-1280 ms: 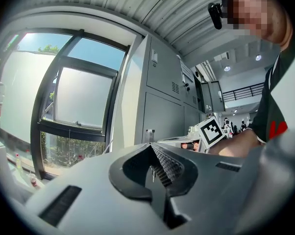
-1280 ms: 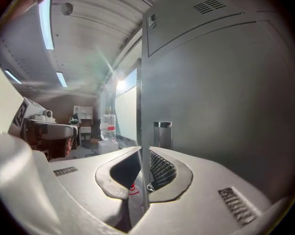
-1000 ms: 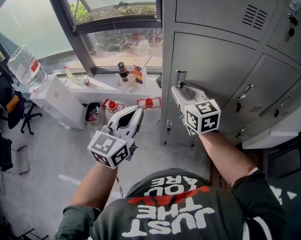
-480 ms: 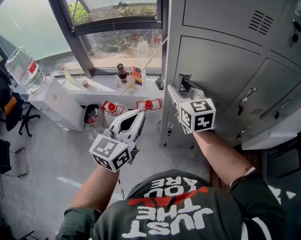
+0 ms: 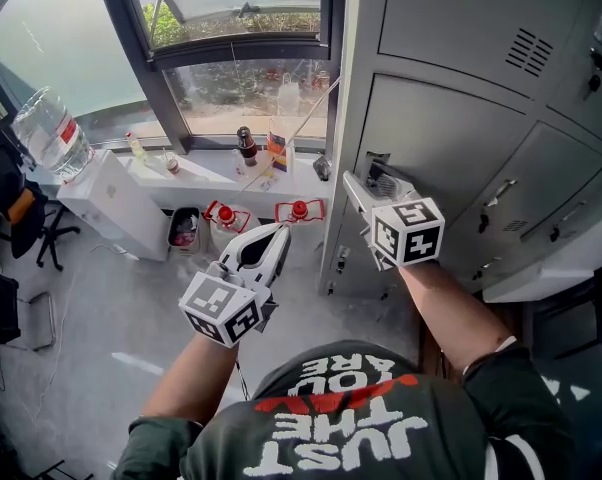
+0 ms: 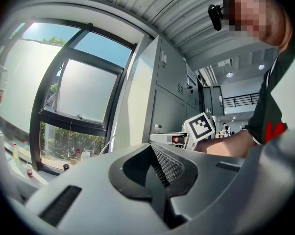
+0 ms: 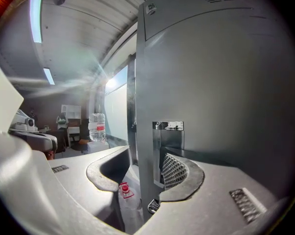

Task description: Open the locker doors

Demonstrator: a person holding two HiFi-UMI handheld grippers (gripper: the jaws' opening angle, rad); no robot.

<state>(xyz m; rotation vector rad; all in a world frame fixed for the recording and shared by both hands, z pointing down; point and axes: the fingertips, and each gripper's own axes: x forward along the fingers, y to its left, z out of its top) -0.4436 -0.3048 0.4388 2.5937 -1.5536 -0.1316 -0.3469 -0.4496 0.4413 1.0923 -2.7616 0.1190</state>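
Note:
Grey metal lockers (image 5: 461, 138) fill the right of the head view. My right gripper (image 5: 367, 176) is at the chrome handle (image 5: 377, 164) near the left edge of the middle door. In the right gripper view, the right gripper (image 7: 145, 168) straddles the locker's front edge (image 7: 142, 146). The ribbed right pad (image 7: 174, 170) sits just below the handle plate (image 7: 168, 126). Its jaws have just been opening. The edge stands between them and the pads do not press on it. My left gripper (image 5: 276, 236) hangs in the air over the floor. In its own view the left gripper (image 6: 155, 160) is shut and holds nothing.
A window sill (image 5: 211, 173) with small bottles (image 5: 246, 145) runs left of the lockers. Below it stand a white cabinet (image 5: 116, 203), a small bin (image 5: 186, 226) and two red-capped jugs (image 5: 224, 214). A large water bottle (image 5: 51, 133) rests on the cabinet. More locker doors (image 5: 541, 193) continue to the right.
The right gripper's jaws stand wider than a second ago. The chrome handle, upright above its tips then, now sits at the jaws. The left gripper has barely moved.

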